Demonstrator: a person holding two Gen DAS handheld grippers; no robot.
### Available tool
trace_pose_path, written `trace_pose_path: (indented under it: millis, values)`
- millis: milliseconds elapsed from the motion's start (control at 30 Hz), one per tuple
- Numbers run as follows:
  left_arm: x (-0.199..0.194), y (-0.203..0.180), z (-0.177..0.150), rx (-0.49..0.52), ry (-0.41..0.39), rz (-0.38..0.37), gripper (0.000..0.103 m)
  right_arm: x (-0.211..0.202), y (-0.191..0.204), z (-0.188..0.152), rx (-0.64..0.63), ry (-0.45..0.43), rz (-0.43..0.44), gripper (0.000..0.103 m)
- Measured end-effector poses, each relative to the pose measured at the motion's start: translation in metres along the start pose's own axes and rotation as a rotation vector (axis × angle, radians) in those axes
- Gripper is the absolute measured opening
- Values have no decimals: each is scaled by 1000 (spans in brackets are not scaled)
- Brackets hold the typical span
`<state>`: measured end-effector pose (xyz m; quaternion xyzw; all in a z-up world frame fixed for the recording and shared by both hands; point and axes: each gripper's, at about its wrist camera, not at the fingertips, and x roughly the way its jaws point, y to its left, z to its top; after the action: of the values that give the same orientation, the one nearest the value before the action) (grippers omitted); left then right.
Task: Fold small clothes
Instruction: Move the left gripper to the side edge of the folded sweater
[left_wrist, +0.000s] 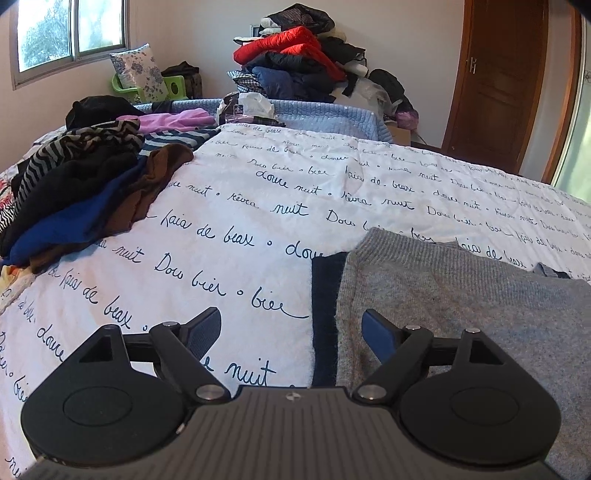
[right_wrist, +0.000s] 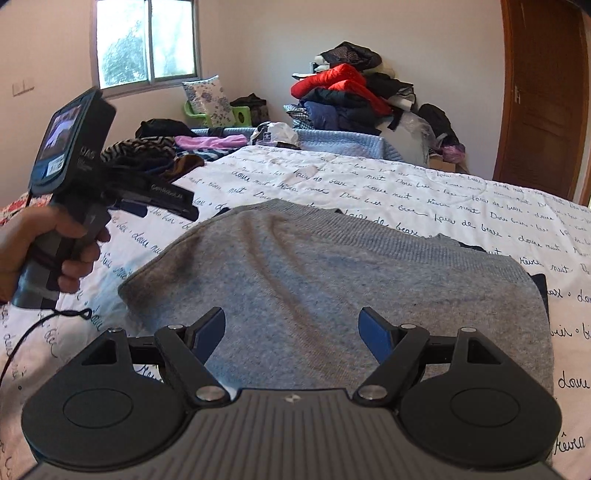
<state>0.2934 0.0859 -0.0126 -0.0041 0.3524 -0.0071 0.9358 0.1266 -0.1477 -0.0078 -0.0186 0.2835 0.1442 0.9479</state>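
A grey knit sweater (right_wrist: 332, 280) lies folded flat on the white bedspread with dark script (right_wrist: 406, 184); a dark navy layer (left_wrist: 325, 317) shows along its left edge. My left gripper (left_wrist: 291, 332) is open and empty, hovering over the sweater's left edge, one finger over the bedspread and one over the grey knit (left_wrist: 461, 295). My right gripper (right_wrist: 291, 330) is open and empty just above the sweater's near part. The hand-held left gripper body (right_wrist: 74, 155) shows at the left of the right wrist view.
A pile of unfolded clothes (left_wrist: 85, 184) in black, blue, brown and zigzag stripes lies at the bed's left. A tall heap with a red jacket (left_wrist: 295, 51) stands behind a blue quilted edge (left_wrist: 332, 114). A wooden door (left_wrist: 502, 74) is at right.
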Motion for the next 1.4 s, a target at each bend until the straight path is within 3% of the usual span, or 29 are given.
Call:
trace_pose_path:
  millis: [200,533,733,933,1200,1400]
  values:
    - [11,14,8,-76,38,-99,84,7,39,-8,-166,-5,-23,80]
    - [57,40,14,-268,206,-328,85,35,109,-26,-478,-14,-60,80]
    - [78,47,15,-392,254,-476,83,57,132,-41,-617,-18,-152,80]
    - [91,34,22,-356,255,-528,79,74,142,-43,-660,-54,-214,80]
    - [113,36,24,-432,254,-561,77,91,166,-45,-757,-137,-279,80]
    - [125,34,31,-446,249,-581,73,98,174,-38,-771,-154,-272,74]
